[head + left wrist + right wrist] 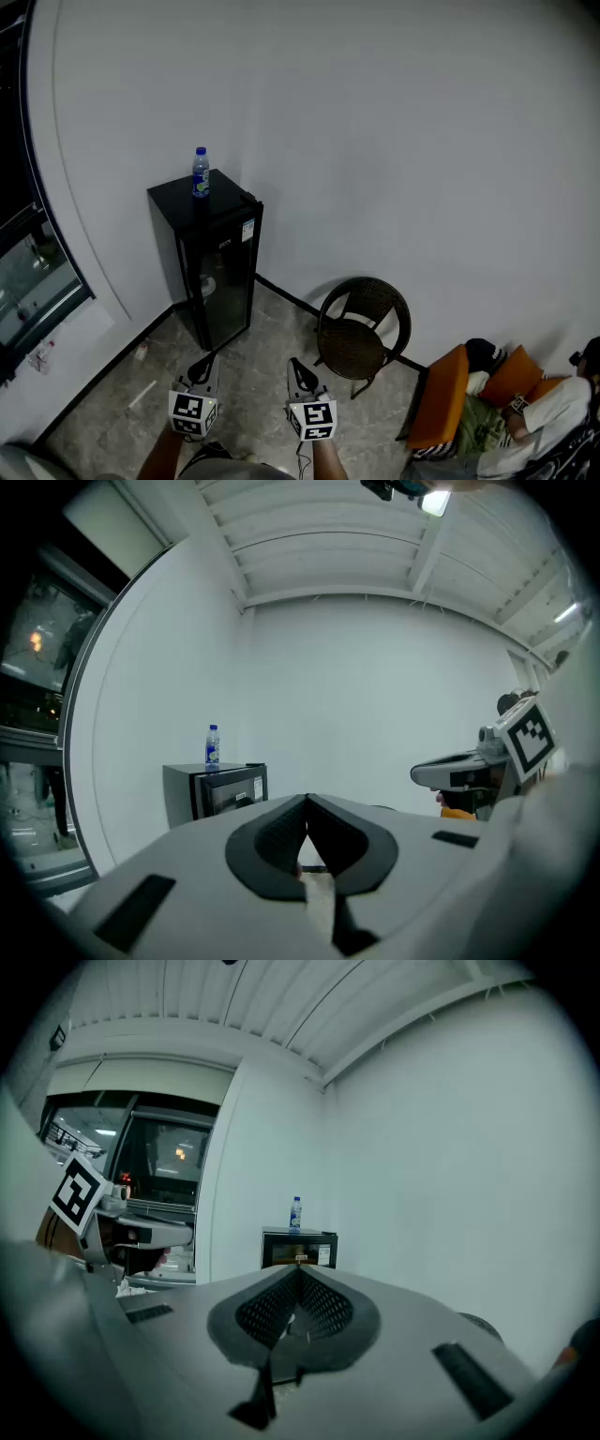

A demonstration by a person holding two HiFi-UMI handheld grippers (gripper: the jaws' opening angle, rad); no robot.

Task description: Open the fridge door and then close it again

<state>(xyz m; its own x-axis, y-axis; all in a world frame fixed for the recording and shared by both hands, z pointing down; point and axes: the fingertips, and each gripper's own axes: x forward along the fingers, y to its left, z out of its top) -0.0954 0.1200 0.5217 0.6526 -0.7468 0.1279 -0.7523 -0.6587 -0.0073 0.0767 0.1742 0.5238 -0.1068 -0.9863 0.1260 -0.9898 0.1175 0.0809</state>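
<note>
Locating the fridge: black, upright fridge (208, 267) on the floor against the white wall, well ahead of both grippers, seen small in both gripper views.
Door: glass-fronted door (228, 291) shut, facing the room; handle or free edge not made out from here.
Top load: 1 water bottle (201, 172) upright on the fridge top.
Left gripper: left gripper (201, 367) low in the head view, aimed toward the fridge, with jaws pressed together on nothing.
Right gripper: right gripper (299, 368) just beside it, likewise aimed ahead, with jaws together and empty.
Step in hand: judged as the approach, with the door not yet touched.
Method, approach: close in square to the door front and identify the free edge before reaching.
Method, grip: part the jaws of 1 gripper before contact, then pinch or hook that edge.
Method, swing: pull along the hinge arc, slowly and evenly.
Method, close: push flat on the door face until seated.
Caution: avoid jerks; likely to topple the bottle.
Surroundings: wicker chair (362, 330) right of the fridge and apart from it; seated person (525, 403) further right.
</note>
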